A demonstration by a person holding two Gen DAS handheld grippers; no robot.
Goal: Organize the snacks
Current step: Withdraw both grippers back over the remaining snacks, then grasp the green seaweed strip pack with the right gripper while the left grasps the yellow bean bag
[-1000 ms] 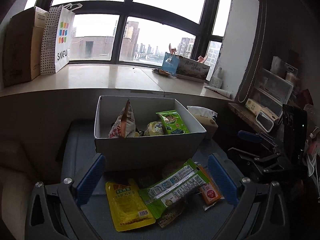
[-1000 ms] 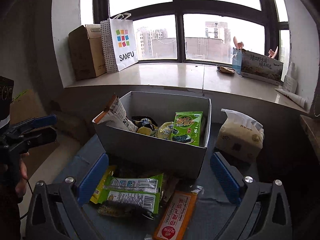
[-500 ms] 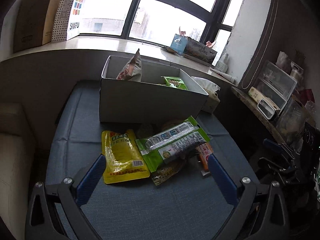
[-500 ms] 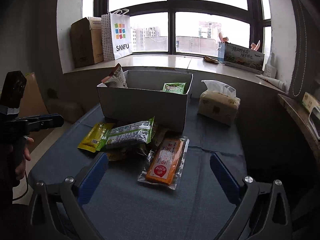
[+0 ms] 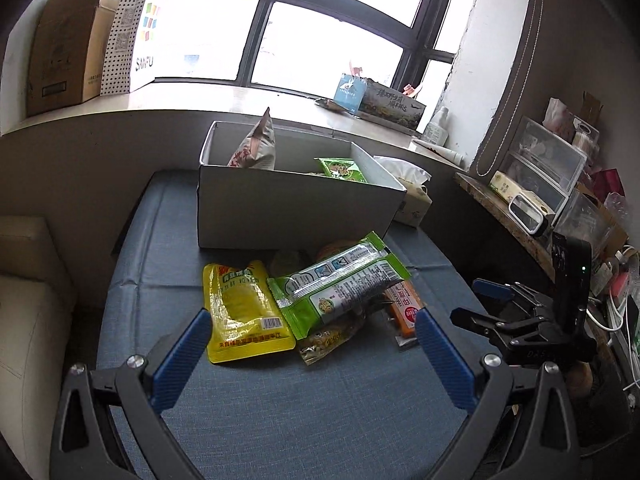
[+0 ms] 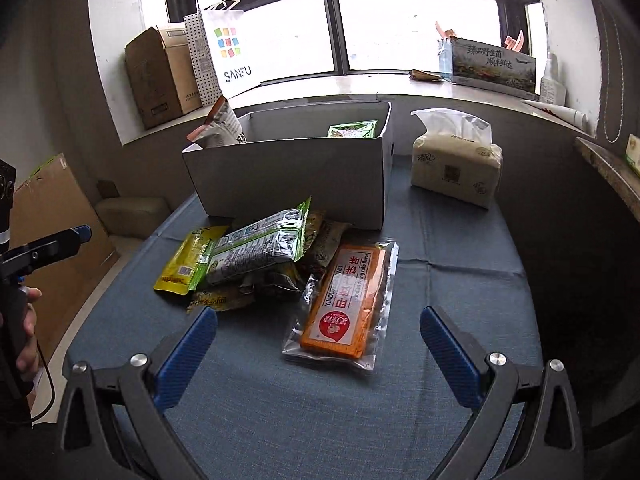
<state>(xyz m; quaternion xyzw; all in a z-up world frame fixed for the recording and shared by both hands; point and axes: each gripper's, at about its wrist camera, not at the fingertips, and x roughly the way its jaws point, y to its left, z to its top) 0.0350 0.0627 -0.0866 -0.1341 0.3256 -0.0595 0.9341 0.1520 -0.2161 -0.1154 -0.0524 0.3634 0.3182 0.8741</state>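
Note:
A white cardboard box (image 5: 288, 216) (image 6: 296, 184) stands on the blue table and holds several snack bags. In front of it lies a loose pile: a yellow pouch (image 5: 240, 312) (image 6: 184, 260), a green-and-silver pack (image 5: 340, 284) (image 6: 260, 248) and an orange cake pack in clear wrap (image 6: 348, 308) (image 5: 404, 304). My left gripper (image 5: 312, 344) is open and empty, just short of the pile. My right gripper (image 6: 316, 340) is open and empty, with the orange pack's near end between its fingers' line. The right gripper also shows in the left wrist view (image 5: 496, 312).
A tissue pack (image 6: 456, 160) stands right of the box. The window sill behind carries a brown carton (image 6: 160, 76), a SANFU paper bag (image 6: 224, 52) and a printed box (image 6: 492, 64). A cluttered shelf (image 5: 540, 192) runs along the right. The table's left edge drops to a beige seat (image 5: 28, 304).
Both grippers have pulled back from the box and risen, so the pile of snacks now lies ahead of the fingers. Both stayed open. No snack has moved.

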